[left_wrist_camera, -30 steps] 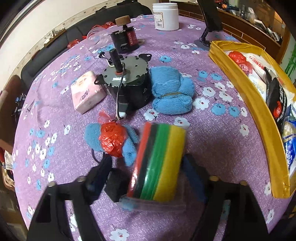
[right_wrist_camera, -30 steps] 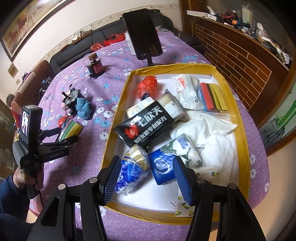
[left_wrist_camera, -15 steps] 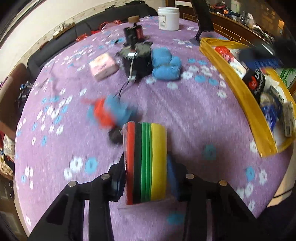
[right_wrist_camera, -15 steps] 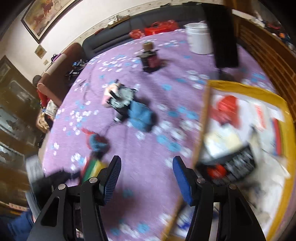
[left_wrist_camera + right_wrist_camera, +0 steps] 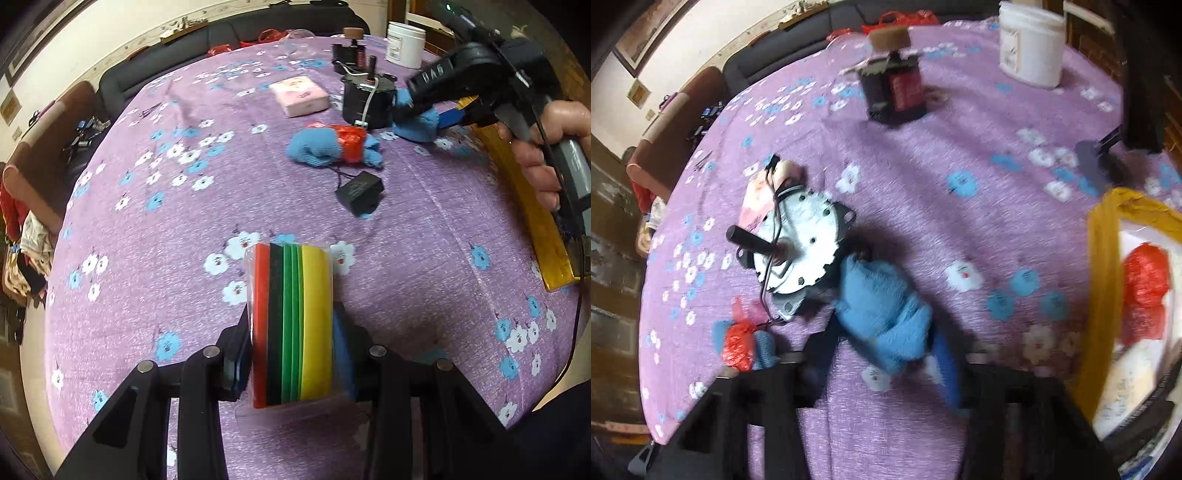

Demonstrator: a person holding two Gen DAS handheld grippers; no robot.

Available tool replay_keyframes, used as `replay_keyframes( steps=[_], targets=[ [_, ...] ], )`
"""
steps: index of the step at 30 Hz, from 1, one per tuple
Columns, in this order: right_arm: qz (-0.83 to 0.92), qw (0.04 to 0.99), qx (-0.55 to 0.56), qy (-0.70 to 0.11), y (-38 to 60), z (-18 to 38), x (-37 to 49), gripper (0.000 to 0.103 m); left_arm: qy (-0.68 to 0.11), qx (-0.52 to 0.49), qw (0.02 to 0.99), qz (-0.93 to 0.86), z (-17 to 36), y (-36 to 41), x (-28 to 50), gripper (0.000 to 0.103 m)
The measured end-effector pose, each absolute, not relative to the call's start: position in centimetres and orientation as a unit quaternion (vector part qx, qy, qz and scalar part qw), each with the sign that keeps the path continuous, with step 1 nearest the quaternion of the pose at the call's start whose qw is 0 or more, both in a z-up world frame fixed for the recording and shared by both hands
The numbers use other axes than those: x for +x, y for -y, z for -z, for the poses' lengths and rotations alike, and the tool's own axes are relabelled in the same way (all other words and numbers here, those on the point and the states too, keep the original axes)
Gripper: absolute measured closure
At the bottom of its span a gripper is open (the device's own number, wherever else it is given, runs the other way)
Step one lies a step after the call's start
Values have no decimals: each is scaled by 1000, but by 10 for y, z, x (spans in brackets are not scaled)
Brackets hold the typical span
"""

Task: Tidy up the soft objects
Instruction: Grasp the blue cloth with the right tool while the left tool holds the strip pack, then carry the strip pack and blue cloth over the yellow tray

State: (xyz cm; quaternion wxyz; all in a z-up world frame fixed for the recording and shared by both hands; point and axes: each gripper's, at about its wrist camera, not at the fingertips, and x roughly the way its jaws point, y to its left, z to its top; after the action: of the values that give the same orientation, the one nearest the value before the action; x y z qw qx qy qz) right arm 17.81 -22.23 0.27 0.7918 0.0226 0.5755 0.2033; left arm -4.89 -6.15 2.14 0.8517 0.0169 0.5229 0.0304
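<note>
1. left gripper clamps an upright pack of coloured sponges above the purple floral tablecloth
2. right gripper straddles a blue towel bundle beside the motor; grip unclear

Open tablecloth left of the left gripper — a free lane. Ahead of it: black box, then red-wrapped blue bundle. Blue towel sits tight against the motor — approach seemingly only from the tray side, across bare cloth.
</note>
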Motion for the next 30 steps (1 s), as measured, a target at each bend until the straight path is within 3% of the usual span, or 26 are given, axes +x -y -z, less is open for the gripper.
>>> replay_keyframes(
  steps=[3, 10, 19, 30],
  targets=[
    [-207, 801, 6, -562, 223, -10, 165, 65, -523, -13, 852, -21, -26, 54, -45, 65],
    [-238, 797, 41, -553, 252, -36, 111, 64, -511, -80, 856, 4, -44, 36, -21, 65],
    [-247, 805, 73, -534, 303, -60, 59, 64, -504, -60, 861, 24, -54, 60, 3, 65],
    [-191, 830, 118, -511, 366, -77, 53, 64, -478, 18, 870, 122, -80, 156, 26, 65]
  ],
)
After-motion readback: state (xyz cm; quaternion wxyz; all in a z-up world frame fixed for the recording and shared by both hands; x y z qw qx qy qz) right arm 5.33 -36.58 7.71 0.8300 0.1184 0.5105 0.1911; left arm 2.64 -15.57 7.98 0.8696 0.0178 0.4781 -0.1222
